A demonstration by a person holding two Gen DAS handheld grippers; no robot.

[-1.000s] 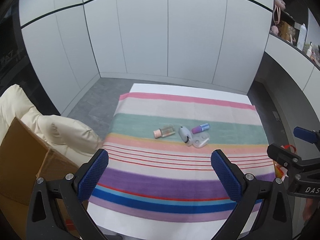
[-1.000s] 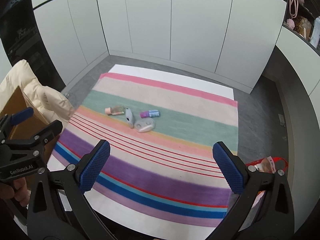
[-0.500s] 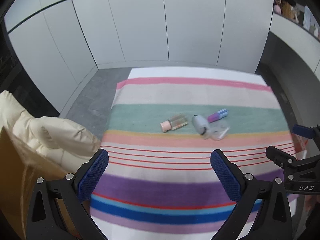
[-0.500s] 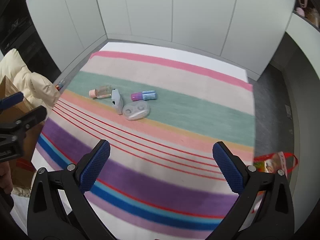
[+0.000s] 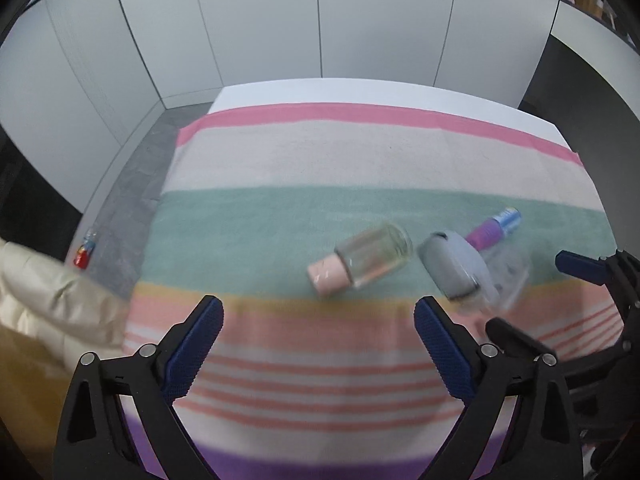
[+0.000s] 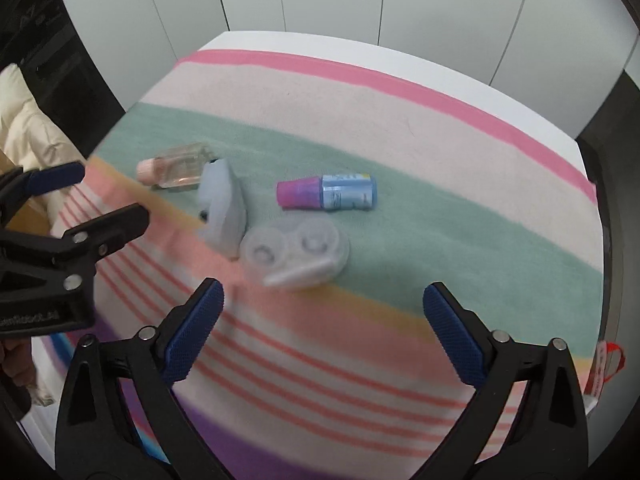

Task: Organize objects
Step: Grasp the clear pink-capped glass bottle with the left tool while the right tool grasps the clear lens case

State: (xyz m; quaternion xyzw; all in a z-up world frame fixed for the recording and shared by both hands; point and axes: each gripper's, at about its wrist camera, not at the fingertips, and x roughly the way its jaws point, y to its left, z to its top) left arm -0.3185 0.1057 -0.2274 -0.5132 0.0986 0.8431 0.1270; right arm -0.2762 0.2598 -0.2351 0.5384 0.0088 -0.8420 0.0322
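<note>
Several small items lie together on a striped cloth (image 5: 320, 160) (image 6: 440, 240). A clear bottle with a pink cap (image 5: 362, 260) (image 6: 176, 166) lies on its side. Beside it lie a grey-blue case (image 5: 456, 266) (image 6: 222, 204), a clear contact lens case (image 6: 296, 252) (image 5: 504, 276), and a small blue bottle with a purple cap (image 6: 328, 193) (image 5: 494, 229). My left gripper (image 5: 318, 344) is open just short of the clear bottle. My right gripper (image 6: 324, 330) is open just short of the lens case. Both are empty.
A cream padded jacket (image 5: 52, 304) (image 6: 24, 132) lies over a brown box at the table's left. A small red item (image 5: 84, 250) is on the grey floor. A red-and-white bag (image 6: 604, 368) hangs at the right edge. White cabinet panels (image 5: 320, 20) stand behind.
Both grippers have moved forward and down toward the items, which now look much larger. Both stay open. The items have not moved.
</note>
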